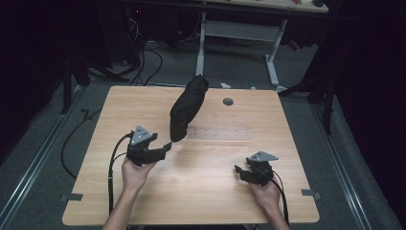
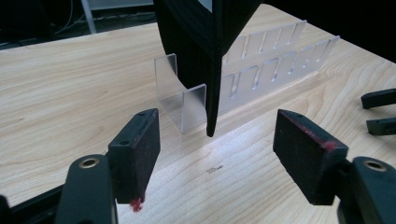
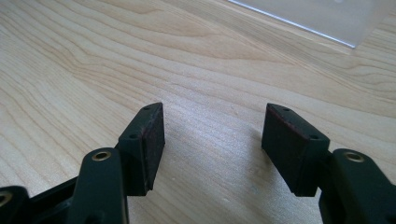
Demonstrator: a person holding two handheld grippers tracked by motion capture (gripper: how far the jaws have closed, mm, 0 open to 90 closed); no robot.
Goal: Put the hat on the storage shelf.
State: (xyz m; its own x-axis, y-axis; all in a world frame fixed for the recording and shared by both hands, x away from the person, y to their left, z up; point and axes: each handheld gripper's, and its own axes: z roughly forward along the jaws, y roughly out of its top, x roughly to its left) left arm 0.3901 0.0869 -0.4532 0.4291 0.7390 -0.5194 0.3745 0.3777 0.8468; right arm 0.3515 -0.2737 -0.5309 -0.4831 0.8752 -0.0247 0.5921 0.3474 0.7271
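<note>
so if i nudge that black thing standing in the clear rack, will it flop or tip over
The black thing looks like ribbed fabric, so it would probably bend rather than stay stiff. In the high view it already leans, tall above the clear rack, so a sideways nudge may well tip it. Only its narrow lower end sits by the rack's end piece, which likely gives little support. Both hand-held grippers are open and apart from it.

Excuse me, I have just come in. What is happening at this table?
A person sits at a wooden table and holds a two-jaw gripper in each hand. A black folded cloth item stands upright in a clear plastic slotted rack near the middle of the table. The left gripper points at the item's lower end with its jaws open, not touching it. The right gripper is also open, above bare wood, holding nothing.
</note>
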